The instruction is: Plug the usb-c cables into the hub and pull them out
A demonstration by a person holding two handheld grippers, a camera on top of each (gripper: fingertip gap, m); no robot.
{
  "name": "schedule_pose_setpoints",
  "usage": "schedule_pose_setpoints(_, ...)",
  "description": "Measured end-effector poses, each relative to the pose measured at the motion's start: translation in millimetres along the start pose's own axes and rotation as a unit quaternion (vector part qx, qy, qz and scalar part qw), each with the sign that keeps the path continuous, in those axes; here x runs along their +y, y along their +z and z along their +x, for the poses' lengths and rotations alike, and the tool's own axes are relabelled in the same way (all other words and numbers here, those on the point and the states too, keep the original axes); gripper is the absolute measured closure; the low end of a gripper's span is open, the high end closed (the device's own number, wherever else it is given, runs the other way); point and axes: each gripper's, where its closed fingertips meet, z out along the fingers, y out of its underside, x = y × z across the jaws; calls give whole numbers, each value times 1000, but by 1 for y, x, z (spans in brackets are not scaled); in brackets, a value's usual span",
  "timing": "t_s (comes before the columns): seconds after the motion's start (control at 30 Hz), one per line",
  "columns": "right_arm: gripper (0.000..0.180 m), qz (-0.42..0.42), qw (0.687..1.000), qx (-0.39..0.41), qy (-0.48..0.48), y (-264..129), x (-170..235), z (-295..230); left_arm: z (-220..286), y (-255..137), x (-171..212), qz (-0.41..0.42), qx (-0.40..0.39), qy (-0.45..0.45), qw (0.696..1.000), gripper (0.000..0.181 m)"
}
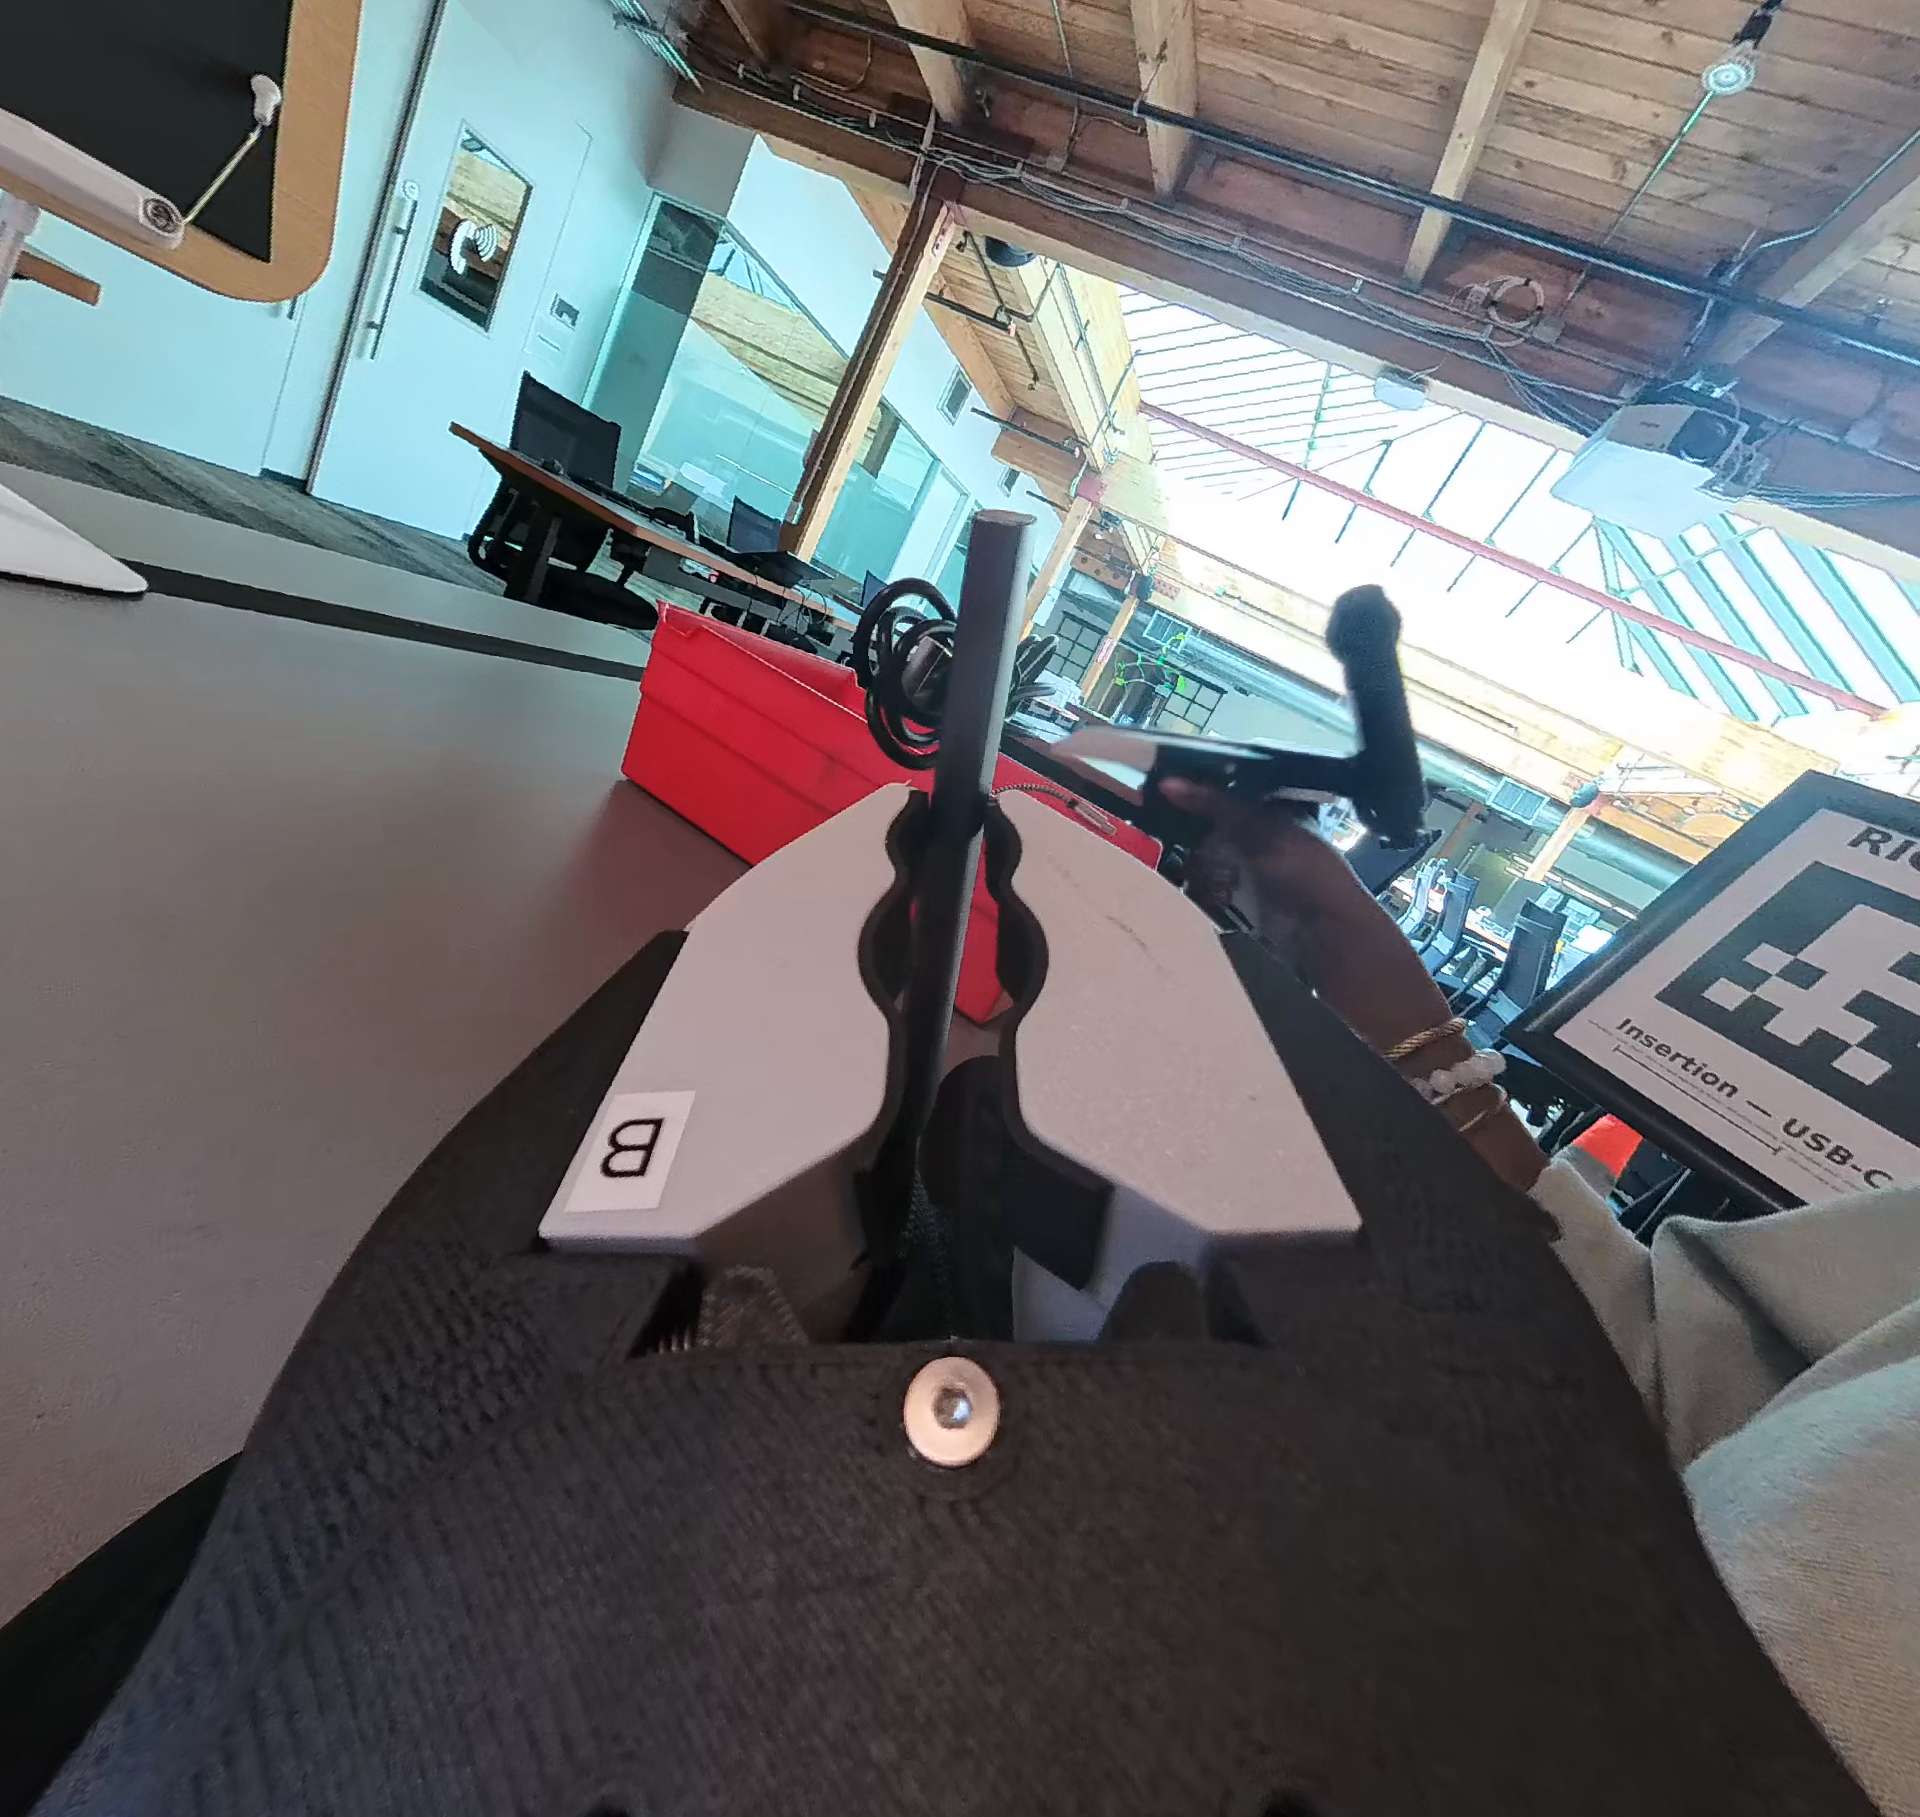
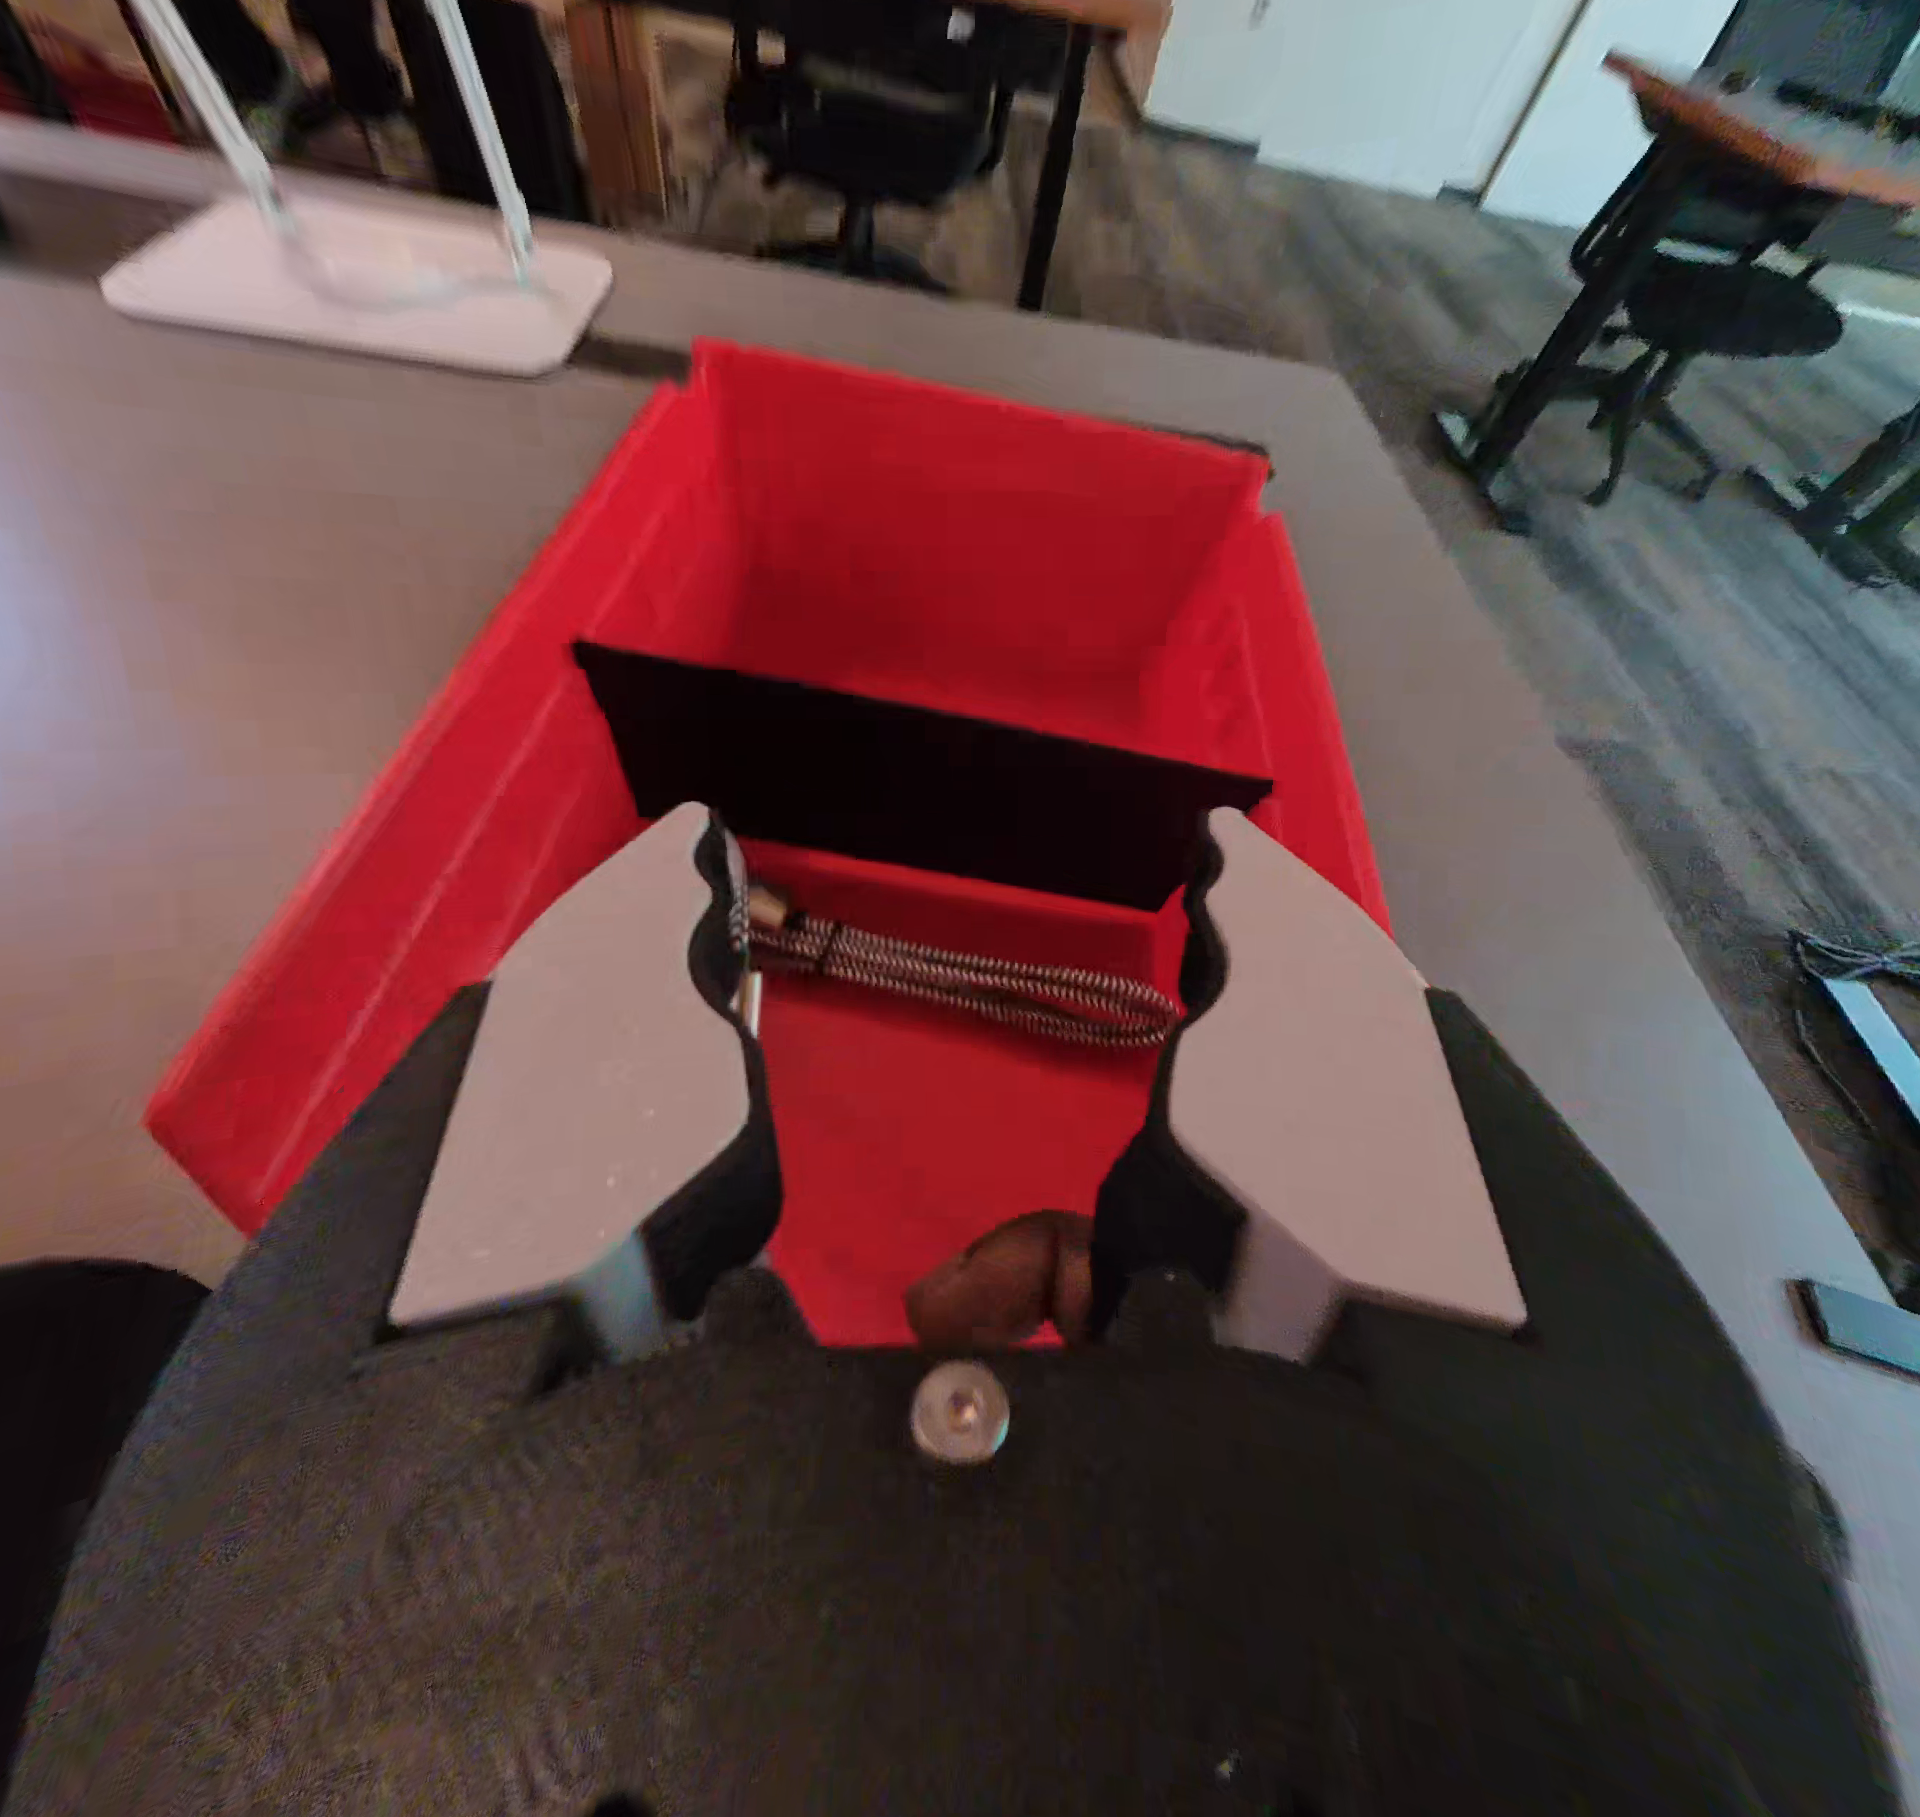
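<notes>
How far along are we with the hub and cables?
Done: the left gripper is shut on the dark slim hub. In hand: the right gripper hangs open over the braided cable in the red bin. Left: grasping, plugging, unplugging; no cable looks plugged in.

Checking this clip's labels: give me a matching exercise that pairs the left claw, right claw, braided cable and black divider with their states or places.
Things:
1. left claw
2. right claw
3. braided cable
4. black divider

States or places:
A. lies in the near compartment of the red bin
B. open, over the bin
C. stands across the bin
D. shut on the hub

Pairs: 1-D; 2-B; 3-A; 4-C
</notes>
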Motion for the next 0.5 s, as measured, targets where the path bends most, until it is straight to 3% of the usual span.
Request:
schedule_pose_setpoints(0.03, 89, 43, 999, -1, 19, -6, -13, -2, 1, 0, 0, 0, 0, 2, 1000, 170)
schedule_pose_setpoints(0.1, 87, 131, 990, -1, 55, -20, -39, -5, 2, 0, 0, 1, 3, 7, 1000, 170)
schedule_pose_setpoints(0.17, 95, 154, 986, 19, 62, -25, -46, -4, 3, -1, -1, 5, 7, 10, 1000, 170)
schedule_pose_setpoints(0.27, 95, 91, 995, 32, 28, -12, -30, -3, 4, -1, -1, 6, 7, 13, 1000, 170)
schedule_pose_setpoints(0.33, 104, 66, 997, 10, 37, -9, -20, -9, 4, -1, -1, 5, 7, 13, 1000, 170)
schedule_pose_setpoints(0.43, 152, 7, 998, -60, 25, -12, 1, -27, 5, -1, -1, 6, 9, 12, 1000, 170)
schedule_pose_setpoints(0.5, 154, -87, 988, -130, 8, -19, 30, -46, 4, -1, -1, 7, 9, 11, 1000, 170)
